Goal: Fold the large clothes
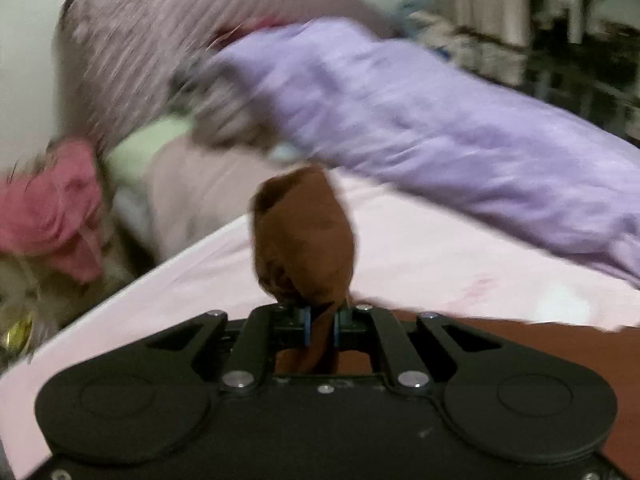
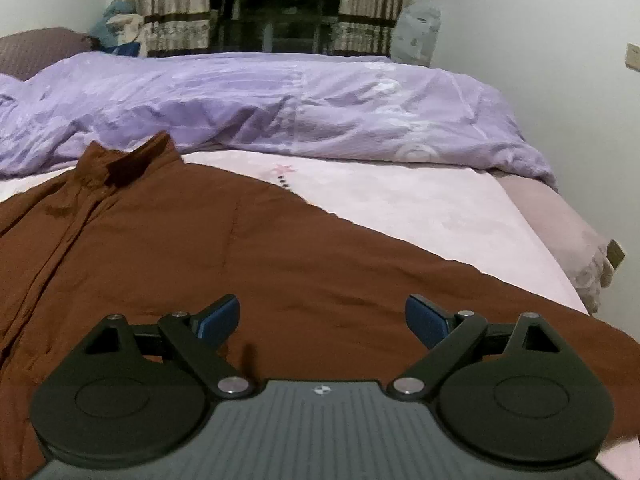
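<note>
A large brown shirt [image 2: 180,256] lies spread on the pink bed sheet [image 2: 420,208], collar [image 2: 128,160] towards the far side. My right gripper [image 2: 322,320] is open and empty, hovering low over the shirt's right part. My left gripper [image 1: 320,328] is shut on a bunched end of the brown shirt [image 1: 304,236], which sticks up past the fingers above the sheet [image 1: 420,256]. The left wrist view is motion-blurred.
A rumpled purple duvet [image 2: 280,100] lies across the far side of the bed; it also shows in the left wrist view [image 1: 440,120]. A striped headboard [image 1: 132,48], a pink garment [image 1: 52,208] and a green pillow [image 1: 140,152] are at the left. Curtains [image 2: 172,4] hang behind.
</note>
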The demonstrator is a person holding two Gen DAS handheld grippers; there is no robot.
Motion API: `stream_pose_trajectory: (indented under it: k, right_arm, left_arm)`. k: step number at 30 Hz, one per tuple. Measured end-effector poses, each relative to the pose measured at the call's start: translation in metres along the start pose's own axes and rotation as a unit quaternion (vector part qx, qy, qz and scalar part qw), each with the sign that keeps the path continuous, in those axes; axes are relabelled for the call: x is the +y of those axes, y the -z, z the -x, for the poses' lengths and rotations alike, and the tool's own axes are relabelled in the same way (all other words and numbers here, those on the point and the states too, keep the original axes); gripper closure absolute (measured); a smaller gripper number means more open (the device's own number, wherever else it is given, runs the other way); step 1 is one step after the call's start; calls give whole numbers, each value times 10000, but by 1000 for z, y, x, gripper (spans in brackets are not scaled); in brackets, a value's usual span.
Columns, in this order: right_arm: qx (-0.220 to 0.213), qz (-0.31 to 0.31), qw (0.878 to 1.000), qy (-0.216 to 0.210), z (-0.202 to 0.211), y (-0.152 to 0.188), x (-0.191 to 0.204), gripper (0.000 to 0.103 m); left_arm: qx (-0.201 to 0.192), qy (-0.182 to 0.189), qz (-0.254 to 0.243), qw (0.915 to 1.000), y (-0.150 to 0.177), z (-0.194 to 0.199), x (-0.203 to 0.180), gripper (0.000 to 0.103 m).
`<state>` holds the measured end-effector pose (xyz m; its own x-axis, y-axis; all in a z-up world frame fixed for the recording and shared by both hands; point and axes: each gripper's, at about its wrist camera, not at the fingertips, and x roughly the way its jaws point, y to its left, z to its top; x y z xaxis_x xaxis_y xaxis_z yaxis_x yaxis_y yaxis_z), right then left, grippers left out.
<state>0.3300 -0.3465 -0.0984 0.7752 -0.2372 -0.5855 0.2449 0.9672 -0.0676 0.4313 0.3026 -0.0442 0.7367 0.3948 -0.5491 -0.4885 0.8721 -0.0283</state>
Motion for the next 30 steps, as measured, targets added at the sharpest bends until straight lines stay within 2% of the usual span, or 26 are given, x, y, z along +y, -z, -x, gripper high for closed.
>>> stream_pose_trajectory:
  k: [1, 3, 5, 8, 12, 15, 16, 20, 23, 26, 28, 30]
  right_arm:
    - [22, -34, 10000, 14, -1, 0, -2, 0]
    - [44, -74, 9999, 137, -4, 2, -6, 0]
    - [69, -94, 9997, 215, -7, 2, -8, 0]
    - [118, -288, 9992, 266, -11, 3, -14, 0]
    - [188, -371, 9988, 245, -16, 3, -12, 0]
    - [188, -243, 9989, 353, -18, 5, -5, 0]
    - [202, -203, 9988, 385, -20, 5, -3, 0]
    - [308, -110, 9989, 341, -24, 7, 2, 0]
    - [340, -115, 9987, 363, -26, 8, 1, 0]
    - [384, -182, 9986, 322, -27, 8, -3, 0]
    - [421, -256, 9983, 315, -28, 7, -6, 0]
    - [471, -307, 9980, 287, -28, 8, -7, 0]
  left_arm:
    - [-98, 109, -74, 9999, -3, 13, -16, 96]
    - [-213, 711, -282, 9968, -4, 42, -55, 96]
    - [-387, 1224, -546, 9902, 1, 73, -100, 96]
    - [-876, 1495, -1171, 9779, 25, 125, -180, 97]
    - [-914, 2641, -1446, 9492, 64, 179, -264, 97]
    - [-545, 3431, -1456, 9263, 96, 194, -318, 97]
    - [-445, 3594, -1481, 9203, 107, 194, -332, 97]
    - [252, 3784, -1749, 9086, 162, 177, -389, 96]
    - [626, 3823, -1900, 9021, 194, 155, -408, 96]
    - [491, 3705, -2294, 8987, 232, 156, -426, 93]
    - [279, 3681, -2423, 8972, 238, 158, -427, 88]
    - [304, 3742, -2503, 8924, 237, 159, -434, 80]
